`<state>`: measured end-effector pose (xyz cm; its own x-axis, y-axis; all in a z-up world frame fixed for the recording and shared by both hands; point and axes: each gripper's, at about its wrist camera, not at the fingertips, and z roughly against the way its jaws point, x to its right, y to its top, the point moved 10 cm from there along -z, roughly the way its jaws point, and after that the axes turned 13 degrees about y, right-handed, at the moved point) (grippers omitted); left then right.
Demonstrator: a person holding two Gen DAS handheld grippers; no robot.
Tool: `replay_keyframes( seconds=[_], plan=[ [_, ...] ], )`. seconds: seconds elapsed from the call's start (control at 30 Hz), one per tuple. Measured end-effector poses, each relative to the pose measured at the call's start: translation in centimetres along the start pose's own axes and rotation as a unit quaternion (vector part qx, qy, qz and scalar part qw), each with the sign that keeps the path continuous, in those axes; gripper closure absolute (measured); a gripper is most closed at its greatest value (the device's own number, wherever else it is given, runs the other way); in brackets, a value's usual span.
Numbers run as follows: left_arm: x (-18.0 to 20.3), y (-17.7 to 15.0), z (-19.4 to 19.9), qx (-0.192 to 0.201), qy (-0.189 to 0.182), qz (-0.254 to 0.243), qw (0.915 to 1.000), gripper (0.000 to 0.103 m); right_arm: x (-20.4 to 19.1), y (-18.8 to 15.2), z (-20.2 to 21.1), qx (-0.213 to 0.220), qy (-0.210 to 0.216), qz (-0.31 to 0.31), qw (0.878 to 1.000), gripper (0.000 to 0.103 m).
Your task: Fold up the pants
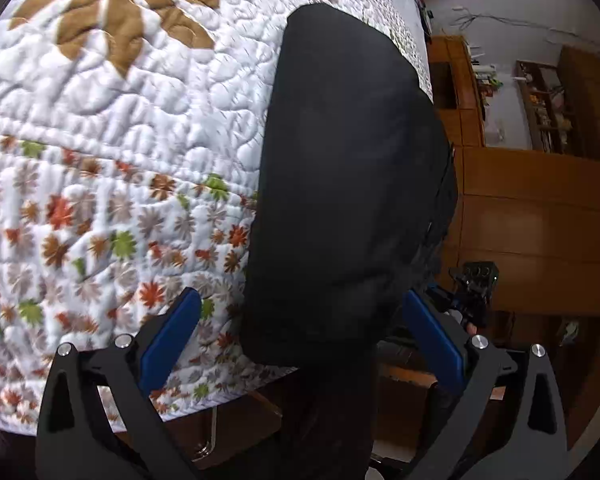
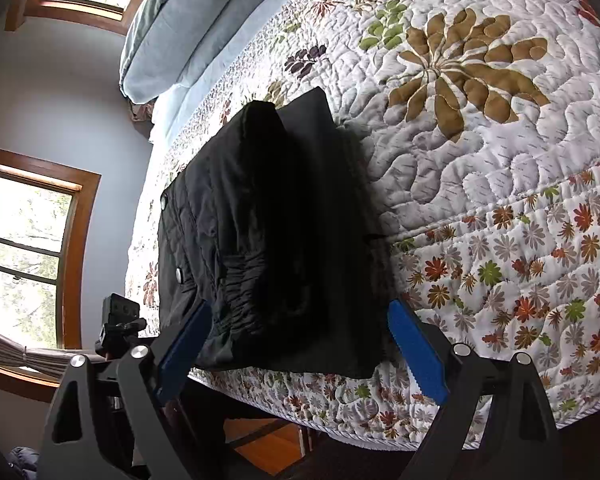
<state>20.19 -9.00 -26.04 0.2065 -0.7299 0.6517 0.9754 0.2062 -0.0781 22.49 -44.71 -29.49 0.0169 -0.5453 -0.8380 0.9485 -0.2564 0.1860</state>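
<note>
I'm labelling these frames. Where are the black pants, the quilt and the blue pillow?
black pants (image 2: 284,240): right wrist view, middle of the folded stack.
quilt (image 2: 480,152): right wrist view, bare white quilting below the brown flower.
blue pillow (image 2: 176,28): right wrist view, its broad face.

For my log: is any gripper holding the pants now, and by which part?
Nothing is held. Left gripper and right gripper both have open jaws around the folded black pants.

Black pants (image 2: 284,232) lie folded — a compact bundle, elastic waistband showing.
</note>
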Motion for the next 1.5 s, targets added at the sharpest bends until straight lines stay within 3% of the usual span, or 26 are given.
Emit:
replay_keyframes(
  seconds=[0.2, 0.5, 0.67, 0.93, 1.07, 1.33, 1.5],
  plan=[
    [2.4, 0.0, -2.8, -0.024, -0.032, -0.016, 0.9991, 0.003, -0.1, 0.4, -0.1, 0.001, -0.001, 0.002, 1.0, 0.012],
    [2.7, -2.7, -4.1, -0.041, -0.024, -0.046, 0.9978, 0.005, -0.5, 1.2, -1.0, -0.006, 0.005, 0.011, 1.0, 0.012],
    [2.2, -2.8, -4.3, -0.04, 0.0, -0.055, 0.9977, 0.021, -0.8, 1.6, -0.8, 0.001, 0.03, 0.008, 1.0, 0.012],
    [1.6, -2.7, -4.3, -0.034, 0.006, -0.062, 0.9975, 0.029, -1.2, 2.0, -0.8, 0.0, 0.072, -0.001, 0.997, 0.004],
    [0.9, -2.6, -3.9, -0.033, 0.008, -0.062, 0.9975, 0.029, 0.2, 1.6, -1.8, -0.024, 0.033, -0.002, 0.999, 0.004],
    [2.0, -2.5, -4.1, -0.035, 0.013, -0.057, 0.9977, 0.028, 1.9, 0.6, -4.1, -0.058, 0.043, -0.023, 0.997, 0.004],
    [2.5, -2.3, -4.3, -0.036, 0.022, -0.059, 0.9974, 0.026, 1.9, 0.6, -4.2, -0.056, 0.052, -0.02, 0.997, 0.003]
  ],
)
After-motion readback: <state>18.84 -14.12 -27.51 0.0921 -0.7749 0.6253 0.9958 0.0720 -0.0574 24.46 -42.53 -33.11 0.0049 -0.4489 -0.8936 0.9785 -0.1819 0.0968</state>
